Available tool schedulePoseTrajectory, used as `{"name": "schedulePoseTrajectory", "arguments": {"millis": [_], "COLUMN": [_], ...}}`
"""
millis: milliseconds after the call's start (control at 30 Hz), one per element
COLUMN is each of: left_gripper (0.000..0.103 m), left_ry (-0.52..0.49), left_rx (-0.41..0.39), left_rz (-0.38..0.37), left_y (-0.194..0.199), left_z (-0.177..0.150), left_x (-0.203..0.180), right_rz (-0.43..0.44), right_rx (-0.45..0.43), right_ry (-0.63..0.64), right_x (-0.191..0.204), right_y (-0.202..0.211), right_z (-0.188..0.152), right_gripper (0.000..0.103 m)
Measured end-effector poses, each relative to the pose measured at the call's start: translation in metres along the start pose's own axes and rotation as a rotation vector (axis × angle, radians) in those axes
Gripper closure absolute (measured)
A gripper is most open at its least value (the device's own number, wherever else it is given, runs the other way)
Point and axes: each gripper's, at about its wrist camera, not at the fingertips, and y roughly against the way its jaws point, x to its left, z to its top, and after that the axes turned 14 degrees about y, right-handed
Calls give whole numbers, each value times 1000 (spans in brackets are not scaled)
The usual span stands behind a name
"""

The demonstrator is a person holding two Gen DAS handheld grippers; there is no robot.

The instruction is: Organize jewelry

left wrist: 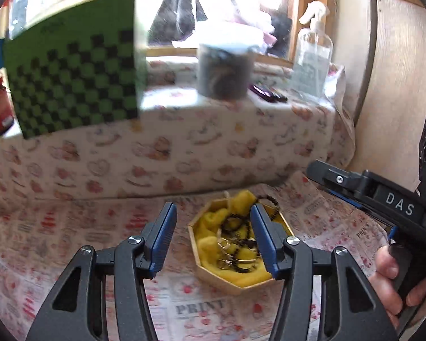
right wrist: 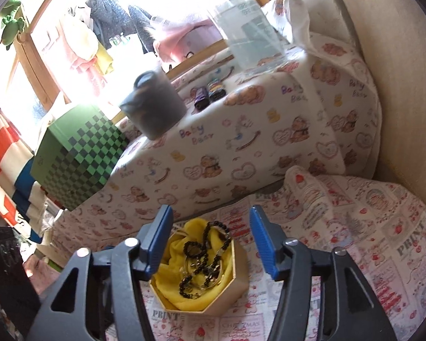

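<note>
A hexagonal wooden box (left wrist: pixel 230 280) lined with yellow cloth sits on the printed tablecloth. It holds a black bead necklace (left wrist: pixel 235 224) and some gold jewelry (left wrist: pixel 225 245). My left gripper (left wrist: pixel 213 236) is open and empty, just above and in front of the box. The right gripper also shows in the left wrist view (left wrist: pixel 321 170) at the right edge, held by a hand. In the right wrist view the box (right wrist: pixel 235 287) lies low between the fingers, with the necklace (right wrist: pixel 204 250) draped over its far rim. My right gripper (right wrist: pixel 211 241) is open and empty above it.
A raised ledge under bear-print cloth (left wrist: pixel 184 142) runs behind the box. On it stand a green checkered box (left wrist: pixel 73 71), a grey jar (left wrist: pixel 224 68), a clear spray bottle (left wrist: pixel 312 56) and two small dark items (right wrist: pixel 208 92). A wall (right wrist: pixel 406 85) closes the right side.
</note>
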Motion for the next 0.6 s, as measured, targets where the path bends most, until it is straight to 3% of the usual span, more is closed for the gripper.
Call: {"name": "schedulePoseTrajectory", "arguments": {"millis": [33,133,200,300,333,467,600], "left_gripper": [47,26,13,3,2,1,1], "left_ry": [1,8,2,9,17,18,27], "left_rx": [-25,-116,-180,-266,-285,-344,-410], "left_rz": [14,38,50,84,88,87,102], "left_y": [6,31,50,75,81,104,114], "left_z": [2,8,9,8,7,-2,-17], "left_x": [4,18,27,42,47,65,78], "right_rz": [-1,7,7,25,27,-35,-12], "right_rx": [-2,-16,-25,-69,-90,-161,-228], "right_ry": [3,29,78,167,192,334,403], "right_x": [0,6,17,38,44,76,86], "right_y": [1,6,11,24,28,47,61], "right_z": [0,2,3,4,4,1,-12], "right_gripper": [47,37,24,5,1,0,0]}}
